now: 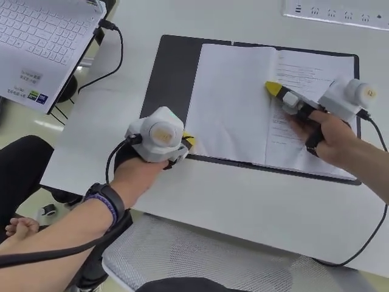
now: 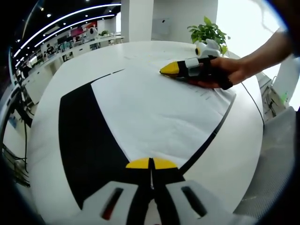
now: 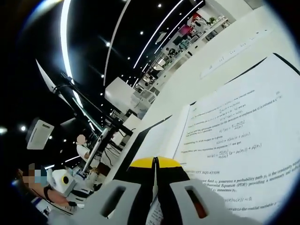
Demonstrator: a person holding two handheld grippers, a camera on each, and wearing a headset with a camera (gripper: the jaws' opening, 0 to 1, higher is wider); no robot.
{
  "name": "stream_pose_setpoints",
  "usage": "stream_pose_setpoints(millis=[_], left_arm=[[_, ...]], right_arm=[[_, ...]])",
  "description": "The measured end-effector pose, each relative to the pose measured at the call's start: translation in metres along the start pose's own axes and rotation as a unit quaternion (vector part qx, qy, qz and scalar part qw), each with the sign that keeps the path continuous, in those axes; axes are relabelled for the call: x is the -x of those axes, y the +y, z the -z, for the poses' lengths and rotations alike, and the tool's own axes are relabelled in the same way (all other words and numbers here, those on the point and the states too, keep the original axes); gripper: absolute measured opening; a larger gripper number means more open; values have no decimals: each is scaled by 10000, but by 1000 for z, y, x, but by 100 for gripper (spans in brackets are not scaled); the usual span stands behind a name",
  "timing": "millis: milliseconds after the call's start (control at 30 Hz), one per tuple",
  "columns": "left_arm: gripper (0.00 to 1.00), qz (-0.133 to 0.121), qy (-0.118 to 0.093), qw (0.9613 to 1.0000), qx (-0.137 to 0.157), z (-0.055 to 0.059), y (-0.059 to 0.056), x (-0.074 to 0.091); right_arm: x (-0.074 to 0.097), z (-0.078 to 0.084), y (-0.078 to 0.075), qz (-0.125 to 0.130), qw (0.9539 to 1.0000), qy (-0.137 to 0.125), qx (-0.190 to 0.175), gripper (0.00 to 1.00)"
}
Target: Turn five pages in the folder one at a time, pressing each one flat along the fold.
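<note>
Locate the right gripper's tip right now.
In the head view the right gripper lies right of centre, its yellow tip at the fold of the open folder, beside the printed page.

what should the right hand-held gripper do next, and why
Probably draw the right hand-held gripper down the fold toward the person: its shut yellow tips sit high on it, between the blank white left page and the printed right page.

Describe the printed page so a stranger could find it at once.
On the white workbench lies an open black folder. Its right-hand sheet, under the right gripper, is the printed page; the left page is blank.
</note>
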State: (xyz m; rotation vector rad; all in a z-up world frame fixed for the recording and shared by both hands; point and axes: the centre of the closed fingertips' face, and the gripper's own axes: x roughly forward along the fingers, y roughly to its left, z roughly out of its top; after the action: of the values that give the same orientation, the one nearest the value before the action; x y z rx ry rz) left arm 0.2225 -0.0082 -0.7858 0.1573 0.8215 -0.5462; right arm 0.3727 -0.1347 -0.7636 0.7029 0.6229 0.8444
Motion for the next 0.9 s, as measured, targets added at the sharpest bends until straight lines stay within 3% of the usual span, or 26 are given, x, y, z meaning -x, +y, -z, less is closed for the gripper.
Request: stream_pose_setpoints(millis=[333,900], left_arm=[[0,22,-8,10000,9,2,2,-2],[0,24,-23,10000,24,3,2,-4]], right_arm=[[17,25,20,-83,9999,131,-10,0],[45,63,48,-303,9977,587,135,0]])
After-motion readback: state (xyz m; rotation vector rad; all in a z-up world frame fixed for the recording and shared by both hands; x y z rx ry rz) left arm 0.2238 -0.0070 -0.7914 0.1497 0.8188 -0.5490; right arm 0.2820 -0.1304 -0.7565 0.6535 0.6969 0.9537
